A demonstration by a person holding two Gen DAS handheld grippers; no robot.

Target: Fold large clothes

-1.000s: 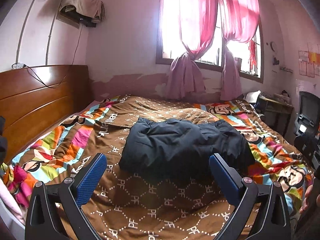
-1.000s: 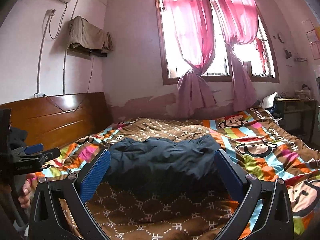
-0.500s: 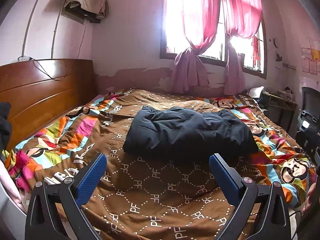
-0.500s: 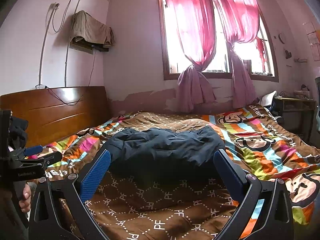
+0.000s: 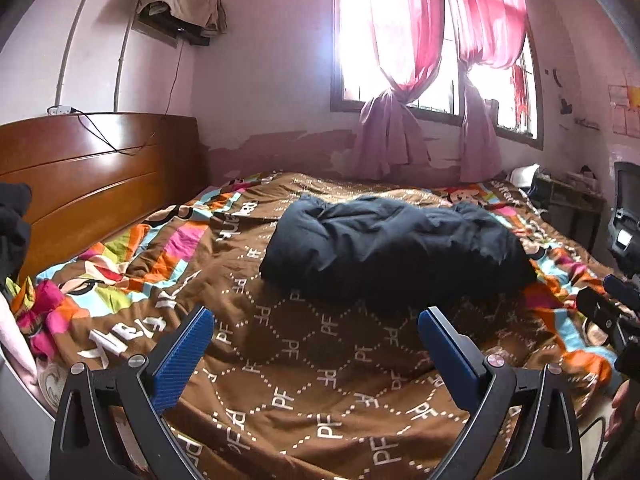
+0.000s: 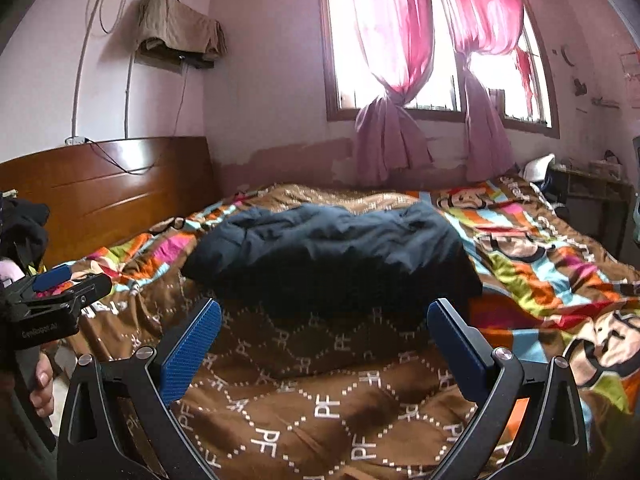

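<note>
Dark navy garment (image 5: 394,248) lies bundled and puffy near the middle of the bed, on the brown patterned quilt (image 5: 320,380). Nothing lies between it and either tool, only bare quilt.

Left gripper (image 5: 314,354): blue-padded fingers spread wide, nothing held, hovering over the near edge of the bed, well apart from the garment. Right gripper (image 6: 324,346): fingers likewise spread wide, empty, near the garment's front edge but not touching it.

Around: wooden headboard (image 5: 92,176) to the left, with a cable draped across it. A dark heap of cloth (image 6: 24,228) sits at the far left edge. Pink curtains (image 5: 404,80), knotted, hang over a bright window on the far wall. A tan cloth (image 6: 180,26) covers a wall-mounted shelf. A desk (image 6: 592,192) stands beyond the bed's right side. Paint is peeling below the window sill.
</note>
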